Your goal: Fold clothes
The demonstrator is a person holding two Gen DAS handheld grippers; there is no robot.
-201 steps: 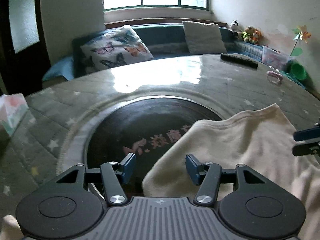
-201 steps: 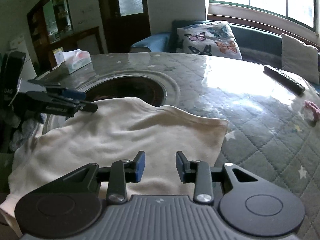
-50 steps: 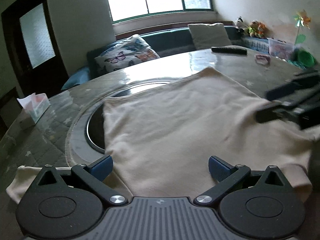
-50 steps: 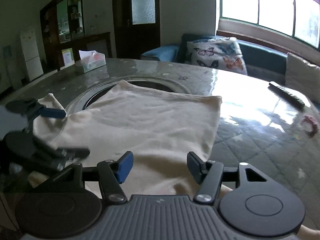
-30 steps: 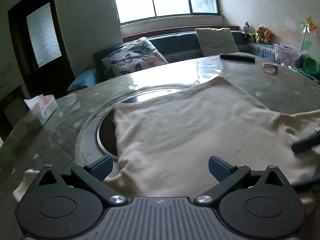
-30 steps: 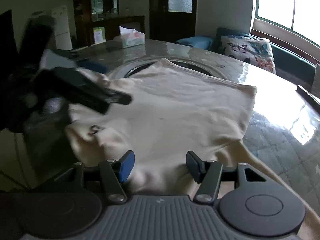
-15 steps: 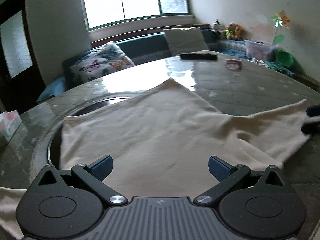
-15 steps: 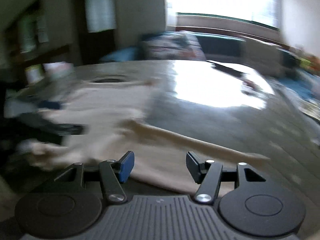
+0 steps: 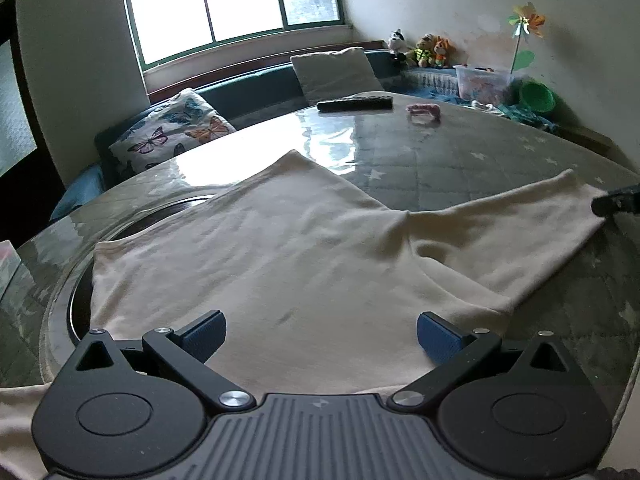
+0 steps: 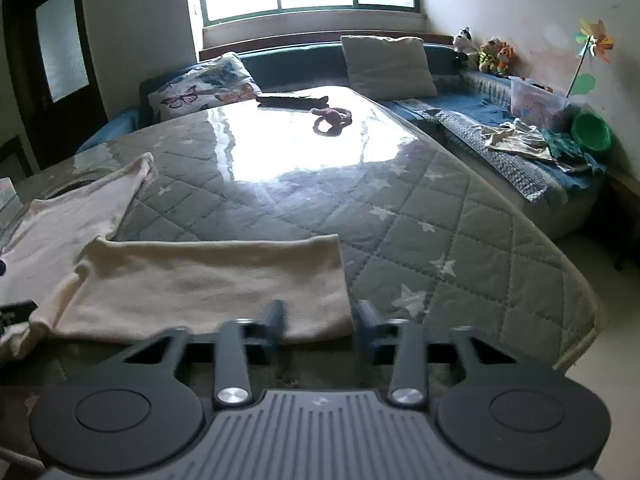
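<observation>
Since 0.5 s ago my right gripper (image 10: 318, 322) swung to the sleeve (image 10: 208, 284) cuff, jaws apart around its corner. Left gripper (image 9: 320, 332) spread wide over the cream shirt (image 9: 256, 248). Shirt's flat; no fold made yet.

We count one cream shirt (image 9: 304, 256), one dark remote control (image 9: 354, 103) and one pink ring-shaped item (image 10: 332, 117) on the table (image 10: 420, 216). We see two cushions: one with butterflies (image 9: 172, 136), one plain (image 10: 388, 66). Three soft toys (image 10: 484, 54) sit by one pinwheel (image 10: 592, 46).
</observation>
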